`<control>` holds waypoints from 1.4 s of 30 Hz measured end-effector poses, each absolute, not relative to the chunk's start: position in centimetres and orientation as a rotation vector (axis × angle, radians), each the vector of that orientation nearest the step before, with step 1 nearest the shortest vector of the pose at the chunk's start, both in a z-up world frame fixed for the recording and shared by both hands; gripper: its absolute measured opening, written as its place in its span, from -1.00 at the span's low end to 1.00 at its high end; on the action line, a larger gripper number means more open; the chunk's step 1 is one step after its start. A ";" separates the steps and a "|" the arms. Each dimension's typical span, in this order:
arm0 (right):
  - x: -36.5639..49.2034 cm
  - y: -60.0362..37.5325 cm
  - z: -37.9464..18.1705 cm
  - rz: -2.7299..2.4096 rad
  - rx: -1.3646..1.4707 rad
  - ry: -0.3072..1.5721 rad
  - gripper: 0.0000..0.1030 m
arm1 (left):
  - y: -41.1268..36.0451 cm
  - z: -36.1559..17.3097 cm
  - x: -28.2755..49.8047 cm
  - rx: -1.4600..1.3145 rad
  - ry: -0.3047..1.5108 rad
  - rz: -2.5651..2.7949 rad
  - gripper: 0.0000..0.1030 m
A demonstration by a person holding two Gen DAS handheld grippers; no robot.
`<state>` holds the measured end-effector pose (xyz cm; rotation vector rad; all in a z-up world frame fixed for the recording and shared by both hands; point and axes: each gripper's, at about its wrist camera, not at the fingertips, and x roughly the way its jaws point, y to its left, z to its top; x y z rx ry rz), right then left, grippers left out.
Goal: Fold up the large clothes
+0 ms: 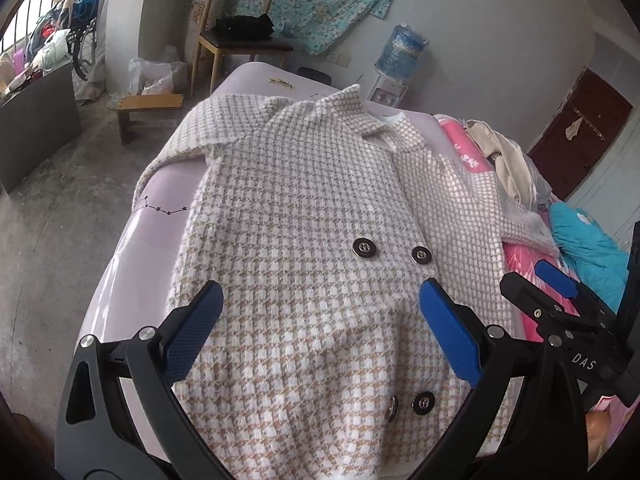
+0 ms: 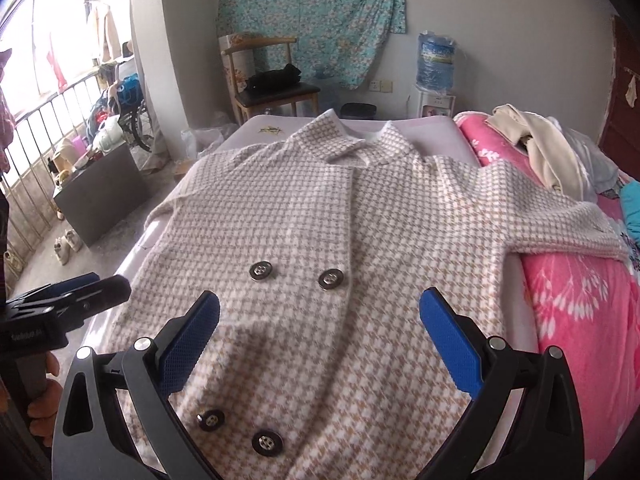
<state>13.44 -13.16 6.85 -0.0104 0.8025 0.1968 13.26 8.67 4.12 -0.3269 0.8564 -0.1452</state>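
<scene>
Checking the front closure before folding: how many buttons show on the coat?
4 buttons on the coat: upper pair mid-front, lower pair near the hem. Folds may hide others.

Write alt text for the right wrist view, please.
A houndstooth coat lies spread flat, front up, on a pale bed, sleeves out to both sides. The open right gripper hovers over its lower front, near four dark buttons.
</scene>
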 end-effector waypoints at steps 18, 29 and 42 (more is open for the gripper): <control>20.9 -8.7 3.7 0.301 -0.044 0.898 0.90 | 26.2 0.4 22.5 -0.740 0.842 0.107 0.84; 23.5 -7.6 1.4 0.283 -0.070 0.967 0.90 | 35.5 -15.8 26.4 -1.529 1.033 0.069 0.83; 24.7 -7.1 0.4 0.249 -0.069 0.994 0.90 | 36.7 -26.4 31.0 -1.817 1.106 0.026 0.30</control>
